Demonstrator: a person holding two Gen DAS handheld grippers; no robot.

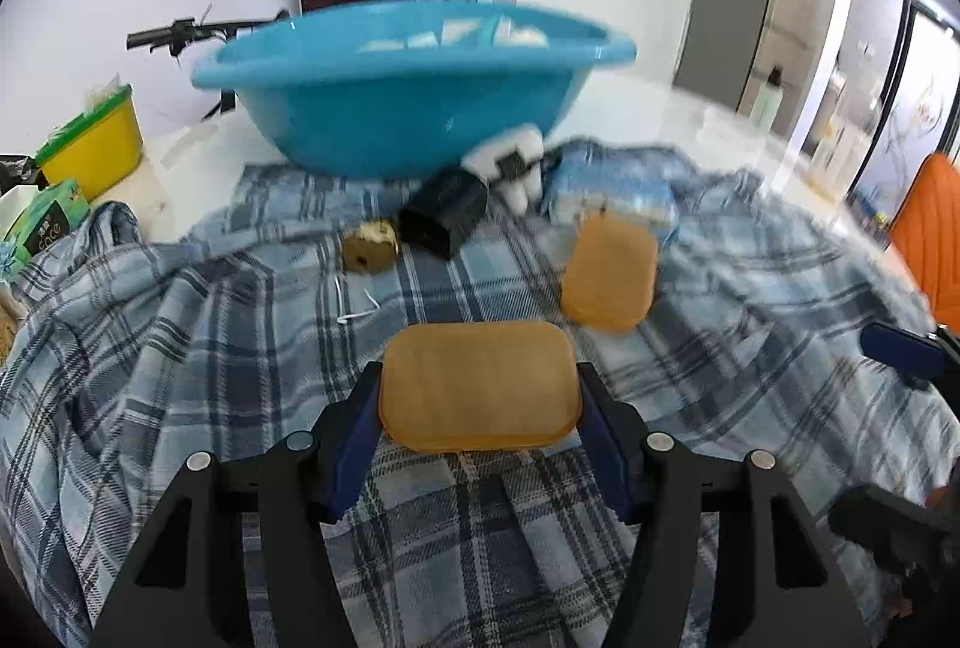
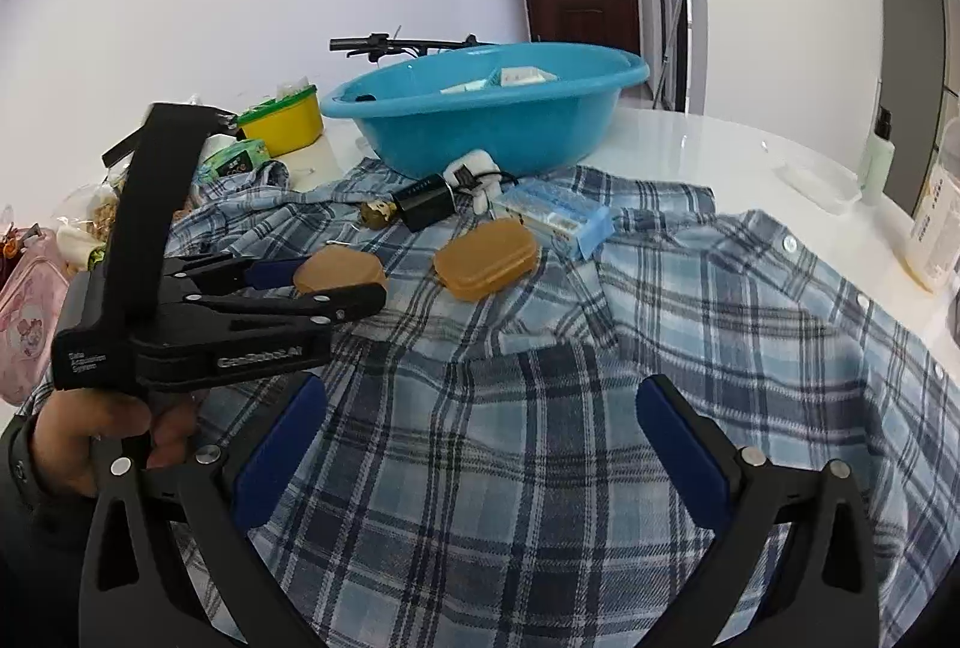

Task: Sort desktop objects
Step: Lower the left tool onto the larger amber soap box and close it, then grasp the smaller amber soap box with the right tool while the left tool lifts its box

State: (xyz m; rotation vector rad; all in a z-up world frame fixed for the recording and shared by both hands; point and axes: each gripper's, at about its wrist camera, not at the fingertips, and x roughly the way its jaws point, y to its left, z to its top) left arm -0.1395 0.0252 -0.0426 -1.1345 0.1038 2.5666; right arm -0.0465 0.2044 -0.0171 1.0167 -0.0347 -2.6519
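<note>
While we hold 1 amber soap bar (image 1: 480, 384) clamped between the jaws of the left gripper (image 1: 480, 396), low in the centre of the left wrist view, it sits lifted just above the plaid shirt (image 1: 180, 348). A 2nd amber bar (image 1: 609, 273) lies on the shirt just beyond it, right of centre. Further up the frame a black box (image 1: 444, 210), a white charger (image 1: 510, 156) and a blue tissue pack (image 1: 618, 186) crowd the foot of the blue basin (image 1: 408, 120), which already holds some pale items. Our right gripper (image 2: 480, 444) hangs over the shirt at the bottom of its own view, jaws wide apart and empty. We judge the basin is the target. The bar looks smooth and is pinched only at its ends, so it could slip, or clip the basin rim if carried low.
</note>
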